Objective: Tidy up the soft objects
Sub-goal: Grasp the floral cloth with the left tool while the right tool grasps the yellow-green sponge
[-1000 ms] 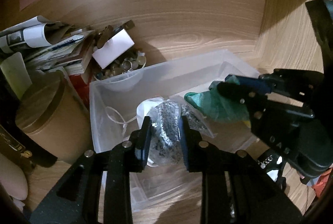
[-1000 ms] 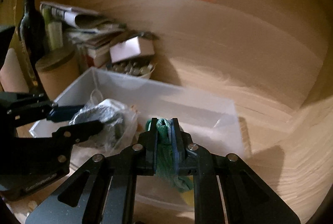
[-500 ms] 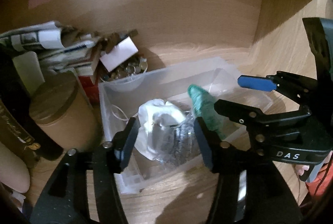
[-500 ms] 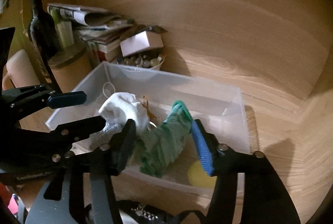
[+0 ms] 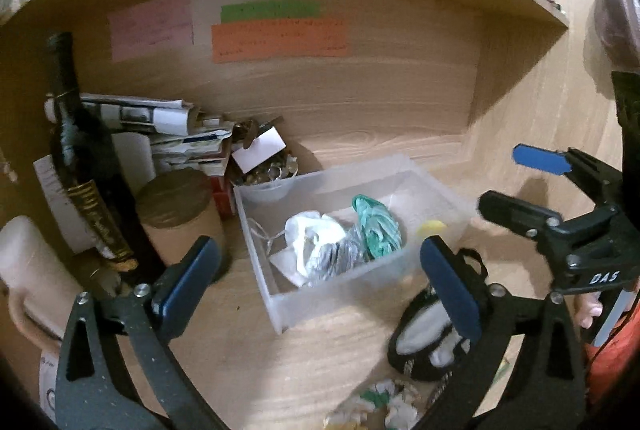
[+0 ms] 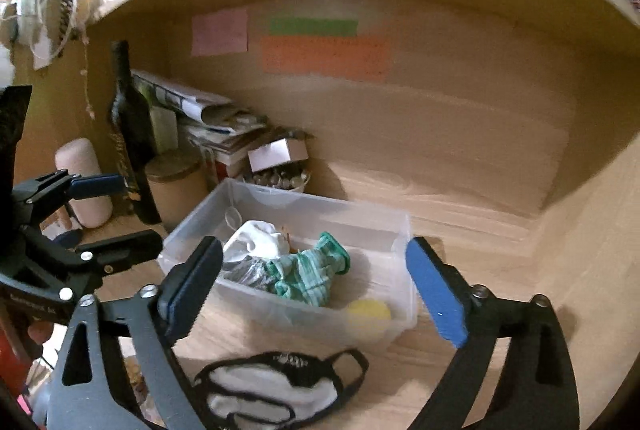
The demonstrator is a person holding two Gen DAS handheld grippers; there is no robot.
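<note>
A clear plastic bin stands on the wooden desk. In it lie a white cloth with a grey item in a clear bag, a green checked cloth and a yellow round piece. A black and white face mask lies on the desk in front of the bin. My left gripper is open and empty, held back above the bin's near side. My right gripper is open and empty, back from the bin.
Left of the bin stand a dark wine bottle, a brown cardboard cylinder, stacked papers and a bowl of small metal pieces. Crumpled scraps lie at the desk's front. Coloured notes hang on the back wall.
Both grippers have opened wide and pulled back from the bin. The bagged grey item with white cloth and the green cloth now lie loose in the bin.
</note>
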